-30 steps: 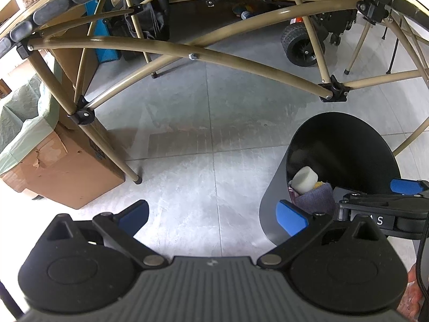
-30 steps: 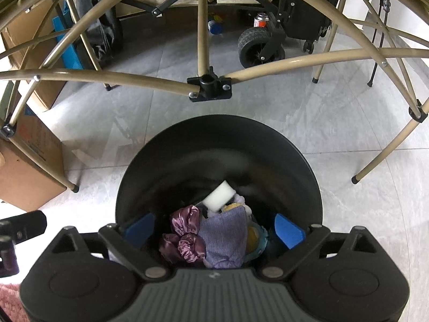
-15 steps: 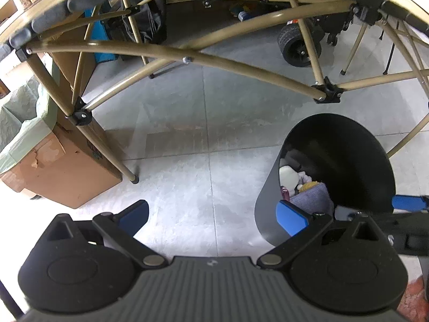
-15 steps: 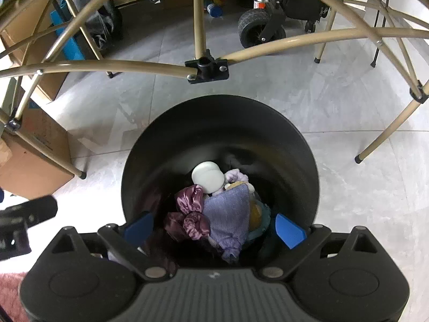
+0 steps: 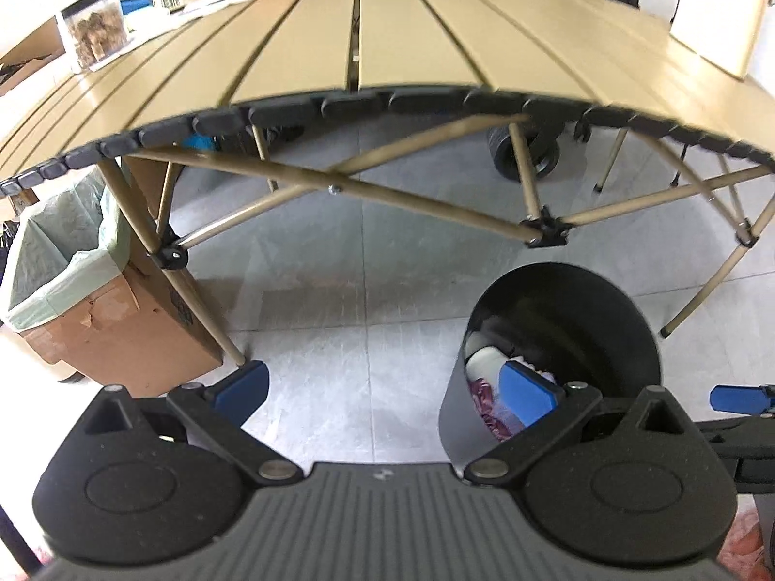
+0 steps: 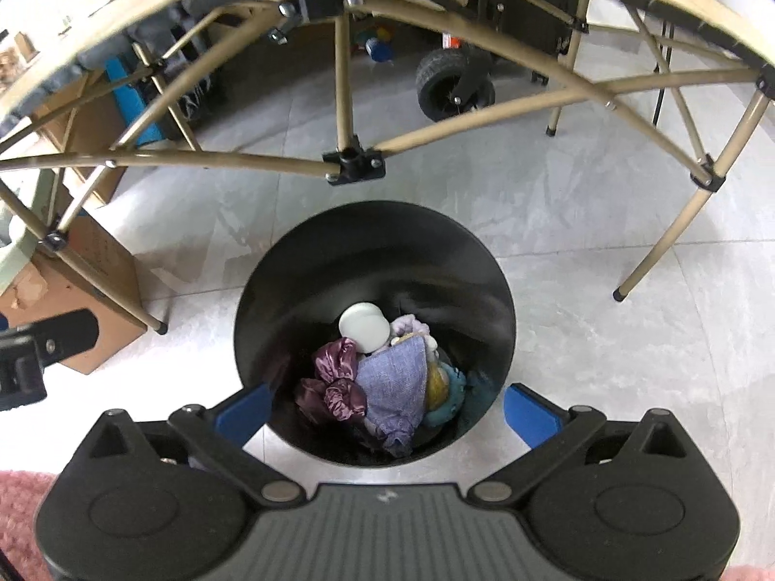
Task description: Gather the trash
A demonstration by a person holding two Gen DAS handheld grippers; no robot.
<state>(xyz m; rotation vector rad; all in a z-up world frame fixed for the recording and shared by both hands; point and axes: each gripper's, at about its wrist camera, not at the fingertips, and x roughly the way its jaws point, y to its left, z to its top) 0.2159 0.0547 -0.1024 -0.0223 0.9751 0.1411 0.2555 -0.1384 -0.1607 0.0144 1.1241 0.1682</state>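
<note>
A black round bin stands on the grey tiled floor in front of a folding table. Inside lie a white sponge, a maroon satin scrunchie, a lilac cloth and a yellow and teal bundle. My right gripper hangs above the bin's mouth, jaws opening wide, nothing between them. My left gripper hovers open and empty over the floor left of the bin; its right blue pad overlaps the bin's rim in the picture.
The tan slatted table with crossed legs spans the back. A cardboard box lined with a green bag stands at the left. A black wheeled cart sits beyond the table. A clear jar stands on the tabletop.
Both grippers have risen: the bin looks smaller and lower in both views, and the tabletop has come into the left wrist view. The right jaws have spread a little wider.
</note>
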